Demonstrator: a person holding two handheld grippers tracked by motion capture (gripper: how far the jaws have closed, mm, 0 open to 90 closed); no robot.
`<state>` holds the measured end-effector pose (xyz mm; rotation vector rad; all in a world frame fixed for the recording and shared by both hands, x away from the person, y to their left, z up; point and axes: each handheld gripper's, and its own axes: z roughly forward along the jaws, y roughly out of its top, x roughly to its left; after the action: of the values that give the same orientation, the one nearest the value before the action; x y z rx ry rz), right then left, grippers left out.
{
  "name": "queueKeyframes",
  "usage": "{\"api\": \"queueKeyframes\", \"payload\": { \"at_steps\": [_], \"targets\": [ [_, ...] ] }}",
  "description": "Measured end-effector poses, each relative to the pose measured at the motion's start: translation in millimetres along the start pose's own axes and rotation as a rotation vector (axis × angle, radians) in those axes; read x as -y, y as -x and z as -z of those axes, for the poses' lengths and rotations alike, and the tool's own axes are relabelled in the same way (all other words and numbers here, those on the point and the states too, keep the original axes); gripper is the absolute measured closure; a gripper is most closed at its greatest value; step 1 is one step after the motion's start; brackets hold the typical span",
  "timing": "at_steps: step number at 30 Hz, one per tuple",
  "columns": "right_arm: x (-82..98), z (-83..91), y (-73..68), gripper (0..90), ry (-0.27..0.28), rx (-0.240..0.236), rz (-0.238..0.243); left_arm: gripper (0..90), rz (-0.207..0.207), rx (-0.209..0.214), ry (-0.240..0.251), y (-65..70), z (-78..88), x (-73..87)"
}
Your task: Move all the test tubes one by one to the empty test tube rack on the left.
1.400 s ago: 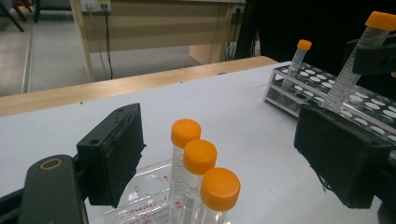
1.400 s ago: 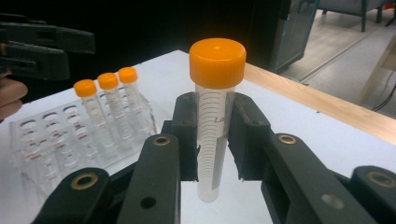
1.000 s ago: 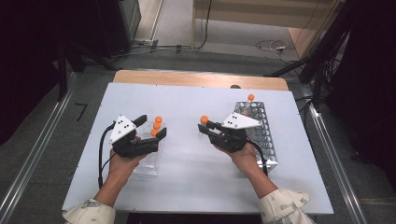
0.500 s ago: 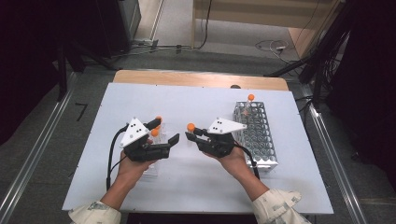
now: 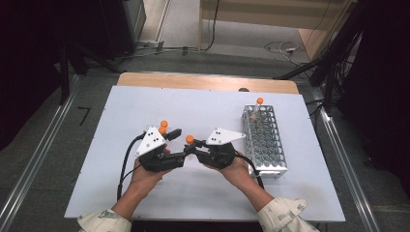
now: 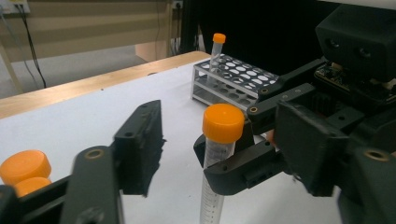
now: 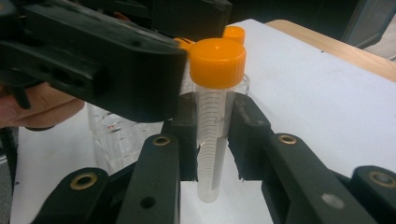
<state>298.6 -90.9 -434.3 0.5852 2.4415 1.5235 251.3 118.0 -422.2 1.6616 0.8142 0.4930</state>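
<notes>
My right gripper [image 5: 194, 148] is shut on a clear tube with an orange cap [image 5: 189, 139] and holds it upright above the white table. In the right gripper view the pads [image 7: 184, 130] clamp the tube [image 7: 215, 116] below its cap. My left gripper [image 5: 177, 144] faces it from the left, and its jaws have just been closing with the tube [image 6: 222, 126] between them. Its left finger [image 6: 140, 140] still stands apart from the tube. A metal rack [image 5: 265, 140] at the right carries one capped tube [image 5: 259, 102].
Two more orange-capped tubes [image 5: 163, 127] stand in a clear holder [image 7: 116, 133] just behind my left gripper. The rack [image 6: 238, 79] has several bare holes. A wooden strip [image 5: 208, 82] runs along the table's far edge, with dark equipment and cables beyond.
Both hands have moved toward each other at the table's middle. The left gripper's jaws now flank the tube in the right gripper and stand narrower than before.
</notes>
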Motion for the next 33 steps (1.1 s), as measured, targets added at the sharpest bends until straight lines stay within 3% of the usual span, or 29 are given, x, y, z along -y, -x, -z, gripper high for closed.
{"api": "queueKeyframes", "payload": {
  "at_steps": [5, 11, 17, 28, 33],
  "targets": [
    [0.6, -1.1, -1.6, 71.0, -0.004, -0.007, -0.001, 52.6, -0.003, 0.007, 0.005, -0.8, 0.6, 1.2],
    [1.1, -2.4, -3.5, 71.0, -0.006, -0.013, 0.003, 63.1, -0.015, 0.019, -0.003, 0.3, 0.6, 1.9],
    [1.4, -2.9, -3.1, 71.0, -0.002, -0.023, -0.005, 68.4, -0.018, 0.017, -0.005, 0.7, -0.3, 2.8],
    [2.0, -3.2, -3.1, 70.4, -0.004, -0.023, -0.007, 70.1, -0.020, 0.017, -0.008, 0.3, -0.1, 2.9],
    [2.2, -3.8, -3.4, 57.3, -0.002, -0.039, -0.007, 70.3, -0.018, 0.015, -0.005, 0.1, 1.1, 2.0]
  ]
}}
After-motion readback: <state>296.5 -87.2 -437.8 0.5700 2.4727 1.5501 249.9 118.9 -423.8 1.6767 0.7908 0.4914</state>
